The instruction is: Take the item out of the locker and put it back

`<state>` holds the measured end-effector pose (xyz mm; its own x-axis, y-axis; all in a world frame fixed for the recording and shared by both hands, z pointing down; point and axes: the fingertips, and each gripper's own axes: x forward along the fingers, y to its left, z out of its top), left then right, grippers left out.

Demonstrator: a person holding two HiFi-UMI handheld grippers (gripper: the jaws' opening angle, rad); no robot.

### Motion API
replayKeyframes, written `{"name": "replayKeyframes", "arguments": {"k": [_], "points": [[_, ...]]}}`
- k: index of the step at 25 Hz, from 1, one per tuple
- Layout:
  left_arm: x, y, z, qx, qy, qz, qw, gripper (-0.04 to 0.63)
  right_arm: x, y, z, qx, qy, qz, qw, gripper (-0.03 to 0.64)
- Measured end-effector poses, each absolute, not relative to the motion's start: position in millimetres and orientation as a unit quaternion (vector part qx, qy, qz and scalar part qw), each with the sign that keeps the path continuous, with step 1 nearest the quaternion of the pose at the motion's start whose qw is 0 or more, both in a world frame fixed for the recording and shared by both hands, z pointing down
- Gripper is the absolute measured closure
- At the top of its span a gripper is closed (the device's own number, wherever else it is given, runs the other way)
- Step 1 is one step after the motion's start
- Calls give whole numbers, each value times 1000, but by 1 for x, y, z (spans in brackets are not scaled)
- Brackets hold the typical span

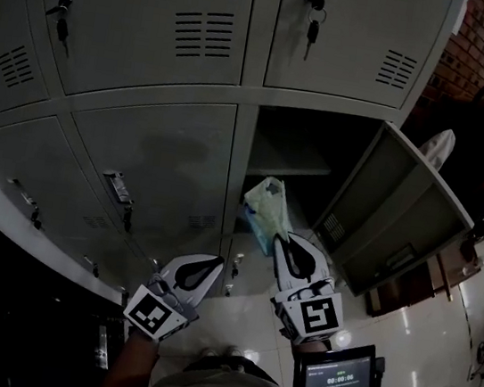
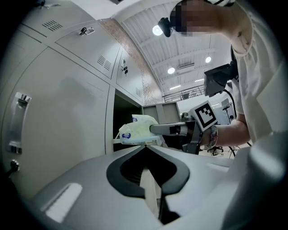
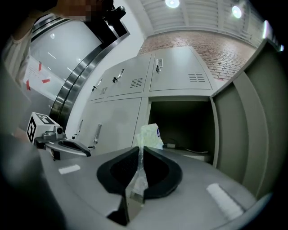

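My right gripper point(image 1: 282, 241) pinches only the thin edge of the packet point(image 1: 264, 206) at the open locker's point(image 1: 288, 163) mouth; the film may slip free. Left gripper point(image 1: 209, 266) is closed, empty.

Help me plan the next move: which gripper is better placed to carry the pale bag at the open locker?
Right. The right gripper is shut on the pale bag before the open locker; the left gripper is shut, empty, by closed doors.
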<state>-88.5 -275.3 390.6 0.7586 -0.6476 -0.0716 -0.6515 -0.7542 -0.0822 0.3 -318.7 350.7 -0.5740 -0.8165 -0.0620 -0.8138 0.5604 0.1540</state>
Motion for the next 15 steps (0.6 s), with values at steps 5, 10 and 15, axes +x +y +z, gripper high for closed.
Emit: {"name": "replayKeyframes", "arguments": {"k": [5, 10, 15], "points": [[-84, -245, 389, -929, 363, 29, 63, 595, 8, -280, 352, 463, -882, -88, 10, 597], [-66, -192, 376, -925, 369, 38, 75, 595, 26, -228, 347, 459, -883, -92, -2, 597], [-49, -130, 373, -914, 398, 45, 71, 595, 47, -159, 350, 441, -893, -87, 0, 597]]}}
